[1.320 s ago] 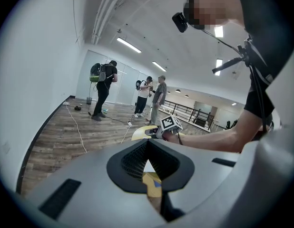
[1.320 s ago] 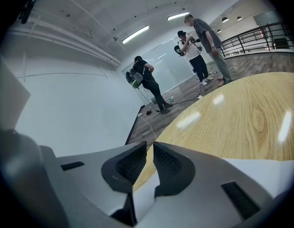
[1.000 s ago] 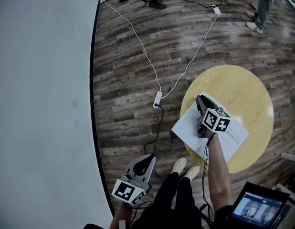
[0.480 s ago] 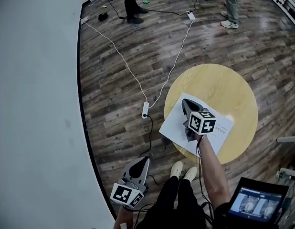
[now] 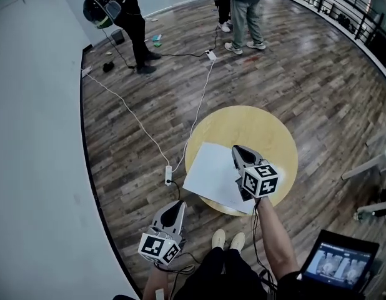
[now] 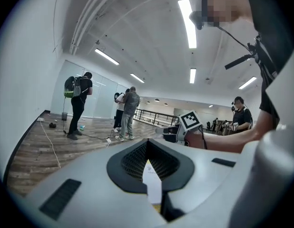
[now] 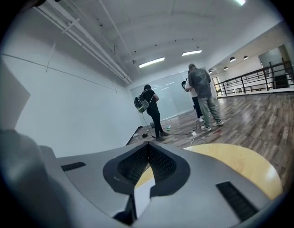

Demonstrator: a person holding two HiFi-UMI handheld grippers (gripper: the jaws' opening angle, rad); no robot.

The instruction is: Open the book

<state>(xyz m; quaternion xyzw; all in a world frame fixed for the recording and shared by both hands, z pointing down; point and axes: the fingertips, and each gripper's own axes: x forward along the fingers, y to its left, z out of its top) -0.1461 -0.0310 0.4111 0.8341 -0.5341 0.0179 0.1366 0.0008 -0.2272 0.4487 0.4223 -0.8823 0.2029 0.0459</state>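
Note:
The white book (image 5: 210,170) lies flat on the near left part of the round yellow table (image 5: 271,133). My right gripper (image 5: 235,149) hovers over the book's right edge, pointing away from me, jaws closed tip to tip with nothing seen between them. In the right gripper view its tips (image 7: 148,145) meet, with the book (image 7: 142,196) and the table (image 7: 232,163) showing past them. My left gripper (image 5: 178,203) hangs low over the floor, left of the table, apart from the book. Its tips (image 6: 147,142) meet too, empty.
A power strip (image 5: 168,174) with white cables lies on the wood floor left of the table. People (image 5: 243,8) stand at the far end, one with a backpack (image 5: 121,11). A tablet (image 5: 340,266) is at the lower right. A white wall (image 5: 30,136) runs along the left.
The head view has swung up and shows more of the room. The right gripper stays over the book's right side, and the left gripper stays low by the floor.

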